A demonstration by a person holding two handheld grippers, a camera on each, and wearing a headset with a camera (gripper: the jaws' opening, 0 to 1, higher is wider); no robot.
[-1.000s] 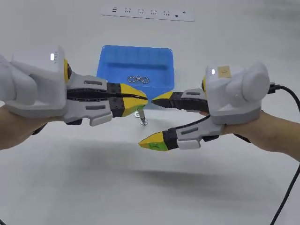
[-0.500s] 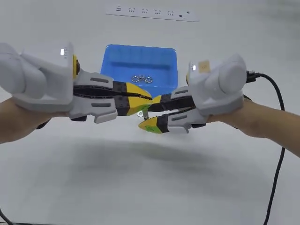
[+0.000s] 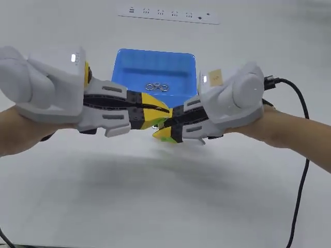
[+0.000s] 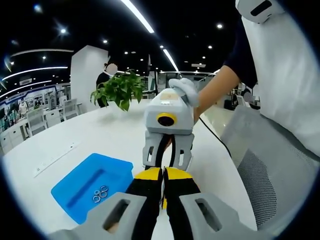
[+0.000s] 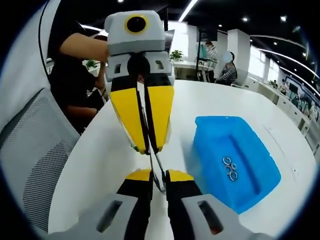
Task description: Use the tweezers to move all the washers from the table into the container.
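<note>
My left gripper [image 3: 161, 113] is shut on thin metal tweezers [image 5: 153, 159], which stick out from between its yellow jaws. Facing it tip to tip, my right gripper [image 3: 161, 132] has its jaws shut on the tweezers' free end just in front of the blue container [image 3: 129, 64]. In the right gripper view its own jaws [image 5: 159, 183] pinch the tweezer tips, with the left gripper [image 5: 144, 120] above. The left gripper view has its own jaws [image 4: 163, 184] shut and the right gripper [image 4: 168, 125] straight ahead. Three washers [image 3: 158, 87] lie together in the container [image 4: 75, 192]. In the head view the grippers hide the tweezers.
A white power strip [image 3: 168, 14] lies at the table's far edge behind the container. A black cable [image 3: 301, 170] trails from the right gripper down the right side. A grey mesh chair [image 5: 35, 165] stands beside the table, and people sit in the background.
The right gripper has swung left toward the left gripper and shut its wide-open jaws on the tweezers' end. The left gripper has held almost still.
</note>
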